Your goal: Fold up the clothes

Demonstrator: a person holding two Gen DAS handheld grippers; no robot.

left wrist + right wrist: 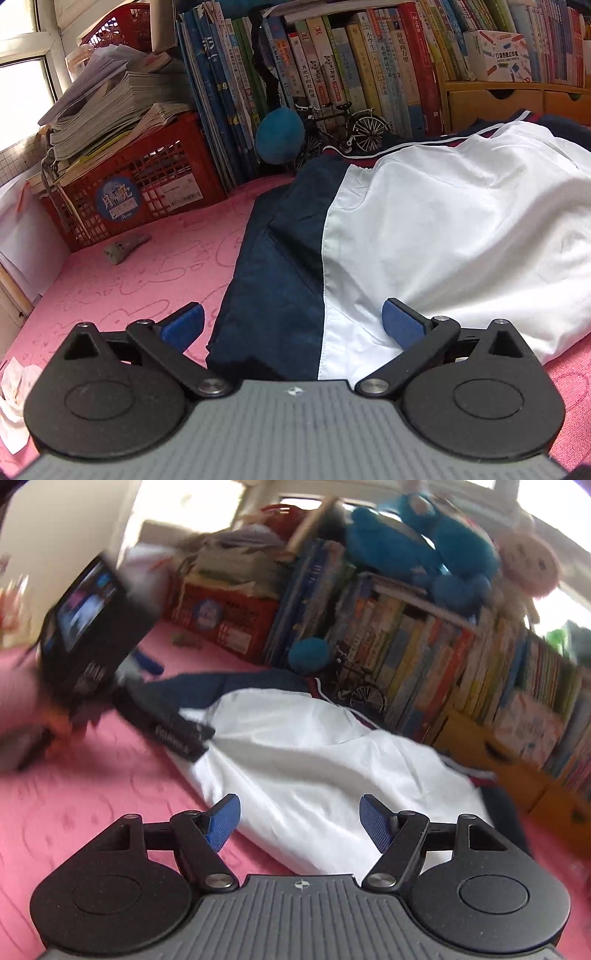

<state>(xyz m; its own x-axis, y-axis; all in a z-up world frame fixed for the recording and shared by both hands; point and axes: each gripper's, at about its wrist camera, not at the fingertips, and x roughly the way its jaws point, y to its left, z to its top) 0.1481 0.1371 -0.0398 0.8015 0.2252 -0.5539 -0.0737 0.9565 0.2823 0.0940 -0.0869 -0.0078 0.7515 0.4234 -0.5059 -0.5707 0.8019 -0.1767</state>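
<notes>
Left blue-padded black gripper (pixel 293 326) spread wide, empty, low over navy-and-white nylon jacket (pixel 424 236) at twelve o'clock; right blue-padded black gripper (pixel 300 821) likewise agape, jacket (pixel 295 760) just ahead on pink embossed bedcover (pixel 140 280).

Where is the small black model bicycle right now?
In the left wrist view, the small black model bicycle stands at the back, against the row of books, between the blue plush ball and the navy-and-white jacket.

Pink patterned surface (pixel 155 266), packed bookshelf (pixel 369 74), red crate (pixel 140 184) of papers, bright window (pixel 22 81) at left.
</notes>
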